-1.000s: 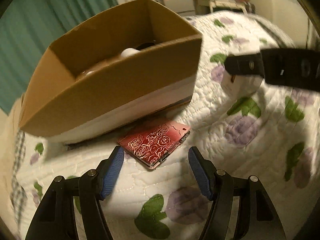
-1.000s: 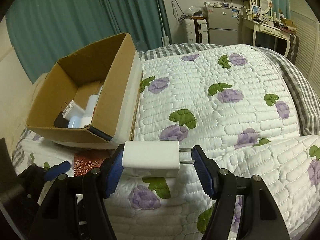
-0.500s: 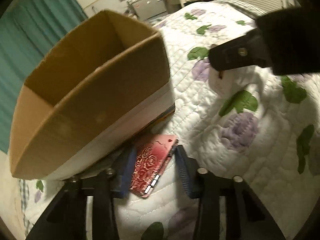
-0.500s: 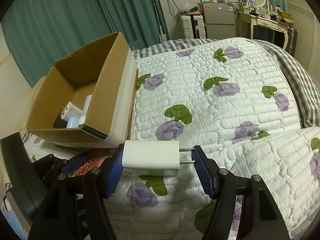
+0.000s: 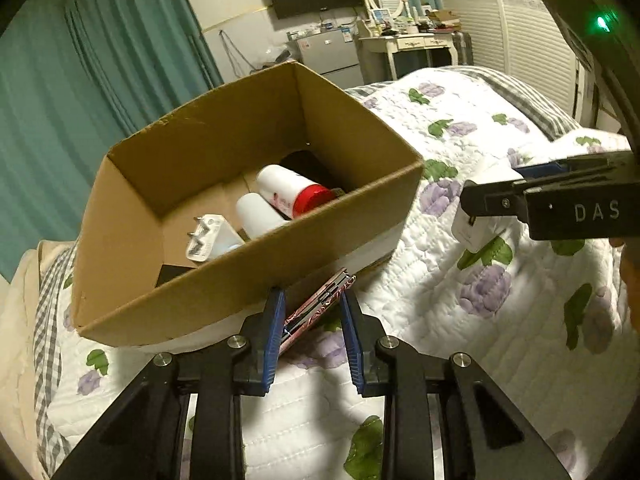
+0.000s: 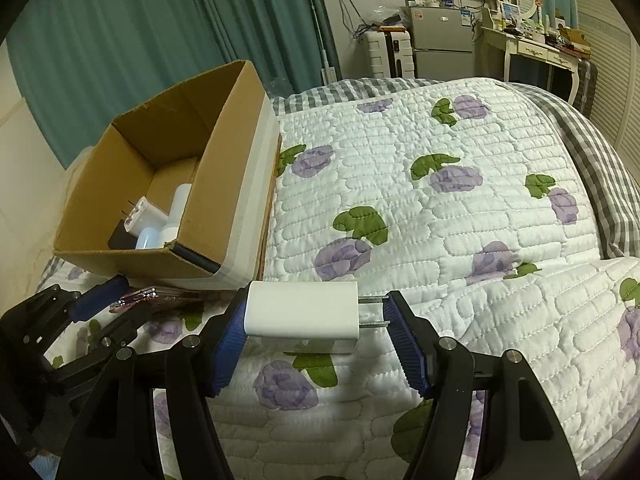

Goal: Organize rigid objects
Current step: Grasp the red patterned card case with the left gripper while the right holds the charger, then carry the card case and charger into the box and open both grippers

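Cardboard box (image 5: 224, 280) sits open-topped on the bed, on a white quilt (image 6: 460, 216) printed with purple flowers and green leaves, its near wall close in front of the left tongs (image 5: 312, 332). Inside lie a white bottle with a red cap (image 5: 294, 194) on its side, a plain white bottle (image 5: 256, 214) beside it, a white plug adapter (image 5: 208, 238) with its prongs pointing toward the box's left wall, and a dark flat item (image 5: 308, 162) at the far end; another dark thing in the near corner is too hidden to name.

Just outside the near wall, a thin red case with a rose pattern (image 5: 320, 300) is tilted on edge between the blue pads of the left tongs. Those jaws are closing, and the pads appear to press on its two edges. From the right wrist view the case (image 6: 140, 298) is clear of the quilt beside the box (image 6: 224, 184).

Right tongs (image 6: 316, 320) are clamped on a white charger block (image 6: 302, 312), one pad against its flat end and the other against the tips of its two metal prongs. It is held level above the quilt, just right of the box's corner.

Teal curtains (image 6: 120, 40) hang behind the box.
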A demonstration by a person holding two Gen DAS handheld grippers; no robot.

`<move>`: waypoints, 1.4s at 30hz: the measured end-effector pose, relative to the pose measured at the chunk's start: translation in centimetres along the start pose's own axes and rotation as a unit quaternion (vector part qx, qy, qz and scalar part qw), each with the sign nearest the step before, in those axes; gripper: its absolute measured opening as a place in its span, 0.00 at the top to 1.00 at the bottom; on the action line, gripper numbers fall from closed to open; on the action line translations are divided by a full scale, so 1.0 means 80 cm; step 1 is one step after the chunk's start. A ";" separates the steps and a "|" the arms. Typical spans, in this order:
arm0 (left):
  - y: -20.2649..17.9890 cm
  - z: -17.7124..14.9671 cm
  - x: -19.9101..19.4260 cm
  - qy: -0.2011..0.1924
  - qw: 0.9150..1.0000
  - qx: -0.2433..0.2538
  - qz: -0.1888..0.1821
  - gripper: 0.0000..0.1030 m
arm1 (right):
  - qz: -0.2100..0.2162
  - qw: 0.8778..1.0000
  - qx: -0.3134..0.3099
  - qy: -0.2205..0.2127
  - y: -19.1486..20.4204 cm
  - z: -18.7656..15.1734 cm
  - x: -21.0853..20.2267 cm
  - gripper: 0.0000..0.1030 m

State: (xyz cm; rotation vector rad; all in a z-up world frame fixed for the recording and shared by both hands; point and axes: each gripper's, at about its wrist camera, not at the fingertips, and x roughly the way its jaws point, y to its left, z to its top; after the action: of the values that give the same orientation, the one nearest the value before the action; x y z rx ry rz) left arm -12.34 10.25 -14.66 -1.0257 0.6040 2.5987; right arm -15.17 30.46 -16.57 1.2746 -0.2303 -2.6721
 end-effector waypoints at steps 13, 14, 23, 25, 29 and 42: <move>-0.032 0.002 0.007 -0.007 0.999 0.042 0.000 0.78 | 0.004 1.000 -0.006 0.005 0.004 -0.005 0.000 0.36; -0.030 0.003 -0.003 -0.014 0.999 0.034 -0.005 0.79 | 0.004 1.000 -0.007 0.005 0.004 -0.005 -0.001 0.36; 0.008 0.003 -0.068 -0.025 0.996 -0.070 -0.053 0.89 | 0.006 0.999 -0.033 -0.006 0.027 -0.007 -0.029 0.36; 0.011 0.006 -0.075 -0.017 0.994 -0.092 -0.053 0.91 | 0.005 0.999 -0.039 -0.011 0.033 -0.006 -0.038 0.36; 0.017 0.006 -0.064 0.006 0.992 -0.113 -0.047 0.91 | 0.008 0.999 -0.047 -0.016 0.043 -0.006 -0.047 0.36; 0.036 -0.016 -0.020 0.015 0.989 -0.145 -0.026 0.83 | 0.016 0.997 -0.069 0.022 0.062 -0.025 -0.007 0.36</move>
State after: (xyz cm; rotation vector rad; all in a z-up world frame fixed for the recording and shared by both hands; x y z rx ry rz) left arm -11.61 6.95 -13.62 -1.1499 0.2039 2.6806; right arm -12.79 25.64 -16.36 1.2749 -0.0600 -2.5797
